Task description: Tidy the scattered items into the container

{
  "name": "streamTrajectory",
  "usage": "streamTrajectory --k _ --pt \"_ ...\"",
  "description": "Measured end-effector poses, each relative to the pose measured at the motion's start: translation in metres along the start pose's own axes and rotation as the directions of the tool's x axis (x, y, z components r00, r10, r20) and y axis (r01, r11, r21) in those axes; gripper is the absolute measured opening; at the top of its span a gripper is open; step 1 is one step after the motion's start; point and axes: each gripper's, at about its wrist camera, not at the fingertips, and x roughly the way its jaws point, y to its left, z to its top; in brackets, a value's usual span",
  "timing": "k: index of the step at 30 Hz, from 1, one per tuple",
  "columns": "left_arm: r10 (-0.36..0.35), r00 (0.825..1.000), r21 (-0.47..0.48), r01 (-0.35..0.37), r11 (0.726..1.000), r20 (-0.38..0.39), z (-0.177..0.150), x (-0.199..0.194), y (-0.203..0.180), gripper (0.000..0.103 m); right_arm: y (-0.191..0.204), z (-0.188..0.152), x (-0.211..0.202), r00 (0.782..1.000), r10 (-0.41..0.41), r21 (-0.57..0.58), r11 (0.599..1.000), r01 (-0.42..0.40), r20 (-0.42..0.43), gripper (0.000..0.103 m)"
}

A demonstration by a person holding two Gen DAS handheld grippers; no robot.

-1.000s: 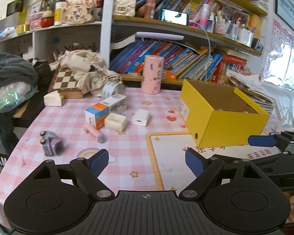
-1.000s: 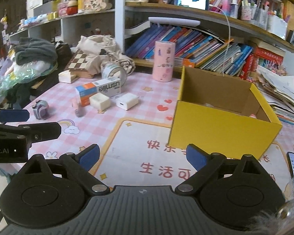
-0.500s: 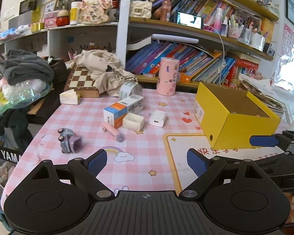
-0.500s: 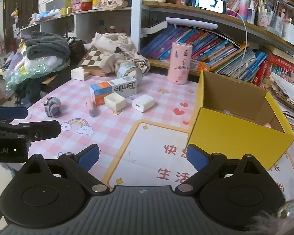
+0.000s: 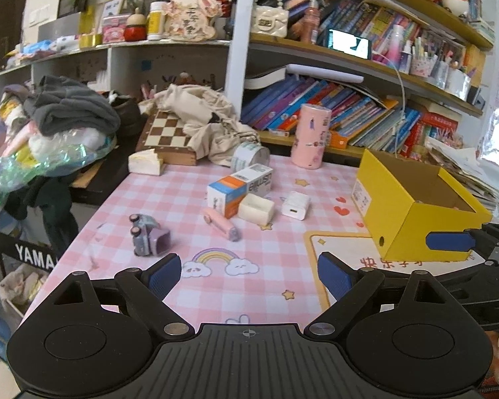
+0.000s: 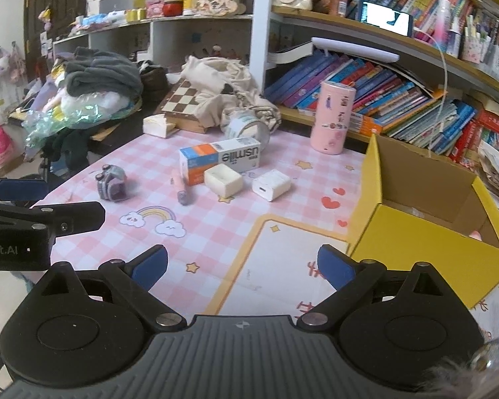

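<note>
Little of the tidying appeared to have been done. The yellow box (image 6: 425, 232) stood at the right of the table (image 5: 189, 193), and only a small pink thing could be glimpsed inside it; what it was could not be told. Well apart from it, the toy car (image 5: 148, 235), the pink tube (image 5: 221, 223), the orange-and-white carton (image 5: 238, 186), the cream case (image 5: 256, 209) and the white charger (image 5: 295, 204) were left scattered. The left hand-held gripper (image 5: 249, 274) and the right hand-held gripper (image 6: 243, 266) were held released, nothing between their jaws.
</note>
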Motion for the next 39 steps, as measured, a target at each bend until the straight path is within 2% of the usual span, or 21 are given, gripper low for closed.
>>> streamTrajectory --k 11,22,27,39 --pt "0.096 0.994 -0.07 -0.099 0.993 -0.046 -0.004 0.009 0.022 0.091 0.012 0.006 0.027 0.997 0.064 -0.041 0.997 -0.065 -0.034 0.098" --pt "0.156 0.983 -0.087 -0.165 0.983 -0.102 0.008 0.044 0.037 0.091 0.015 0.028 0.077 0.988 0.132 -0.072 0.988 -0.138 -0.084 0.095" --pt "0.186 0.976 -0.115 -0.199 0.973 -0.118 0.014 0.062 0.049 0.091 0.019 0.038 0.102 0.979 0.165 -0.103 0.979 -0.178 -0.119 0.082" --pt "0.236 0.956 -0.156 -0.264 0.952 -0.177 0.018 0.107 0.083 0.091 0.033 0.053 0.167 0.954 0.23 -0.155 0.953 -0.261 -0.192 0.075"
